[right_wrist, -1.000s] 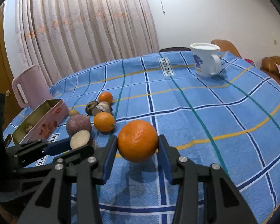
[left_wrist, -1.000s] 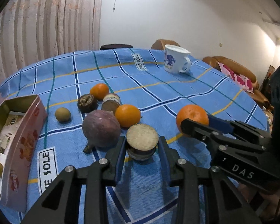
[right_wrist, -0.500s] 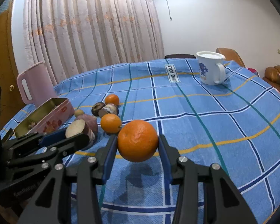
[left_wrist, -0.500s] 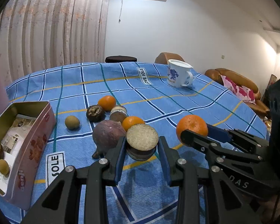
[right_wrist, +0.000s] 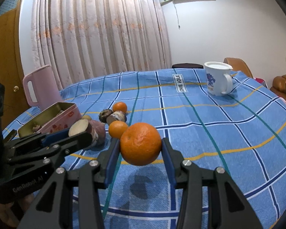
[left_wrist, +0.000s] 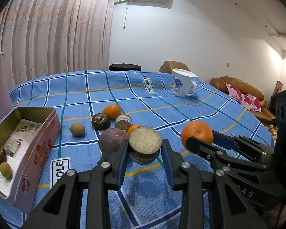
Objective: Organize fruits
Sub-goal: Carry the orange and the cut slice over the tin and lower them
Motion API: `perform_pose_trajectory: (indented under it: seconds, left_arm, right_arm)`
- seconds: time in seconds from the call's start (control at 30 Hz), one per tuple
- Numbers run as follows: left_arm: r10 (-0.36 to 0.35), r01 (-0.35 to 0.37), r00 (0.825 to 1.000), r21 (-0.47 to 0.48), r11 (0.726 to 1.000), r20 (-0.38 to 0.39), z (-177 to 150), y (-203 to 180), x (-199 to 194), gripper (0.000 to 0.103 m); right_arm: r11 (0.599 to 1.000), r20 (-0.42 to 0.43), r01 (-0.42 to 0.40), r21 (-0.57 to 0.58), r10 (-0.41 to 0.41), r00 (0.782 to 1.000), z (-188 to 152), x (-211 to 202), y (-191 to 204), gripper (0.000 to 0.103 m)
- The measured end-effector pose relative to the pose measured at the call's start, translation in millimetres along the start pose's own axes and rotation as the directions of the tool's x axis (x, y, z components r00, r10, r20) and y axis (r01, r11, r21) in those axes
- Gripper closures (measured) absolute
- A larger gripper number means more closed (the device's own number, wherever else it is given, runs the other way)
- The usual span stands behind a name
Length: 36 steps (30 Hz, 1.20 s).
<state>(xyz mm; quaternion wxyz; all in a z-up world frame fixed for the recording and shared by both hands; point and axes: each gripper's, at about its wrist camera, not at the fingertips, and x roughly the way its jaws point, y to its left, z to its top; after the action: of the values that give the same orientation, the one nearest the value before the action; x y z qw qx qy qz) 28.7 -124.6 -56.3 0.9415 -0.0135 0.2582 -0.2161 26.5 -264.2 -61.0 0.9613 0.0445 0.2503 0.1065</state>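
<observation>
1. Left wrist view: my left gripper [left_wrist: 144, 153] is clamped on a halved dark-skinned fruit [left_wrist: 145, 144], pale cut face up, lifted above the blue checked cloth [left_wrist: 181, 106]. Rind looks stiff, so sides are the right hold; cut flesh prob. soft, w/ light squeeze only. Open tin [left_wrist: 26, 143] sits left.
2. Right wrist view: my right gripper [right_wrist: 141, 150] holds an orange [right_wrist: 140, 144] at its widest part, off the cloth. Round, smooth peel; could roll out if grip slackens.
</observation>
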Motion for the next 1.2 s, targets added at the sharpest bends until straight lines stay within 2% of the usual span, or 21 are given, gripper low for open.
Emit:
perform_pose_trajectory:
  seconds: [0.53, 0.7, 0.97, 1.2]
  left_arm:
    - [0.021, -0.022, 0.998, 0.012, 1.0, 0.066, -1.5, -2.1, -11.0, 0.067]
    - [0.047, -0.046, 0.997, -0.012, 0.999, 0.063, 0.7, 7.4, -17.3, 0.067]
    - [0.136, -0.132, 0.988, -0.062, 0.989, 0.072, 15.3, 44.2, -36.0, 0.067]
    - [0.233, -0.223, 0.97, -0.125, 0.967, 0.068, 22.4, 90.4, -49.9, 0.067]
  right_arm:
    - [0.999, 0.055, 0.003, -0.051, 0.0, 0.998, -1.6, -7.8, 7.7, 0.056]
    - [0.994, 0.029, 0.024, -0.104, -0.021, 0.999, 0.9, -2.6, 19.0, 0.056]
    - [0.99, -0.008, -0.078, -0.117, 0.078, 0.997, 21.7, 13.5, 48.3, 0.056]
    - [0.967, -0.033, -0.201, -0.157, 0.199, 0.98, 49.4, 29.9, 94.1, 0.056]
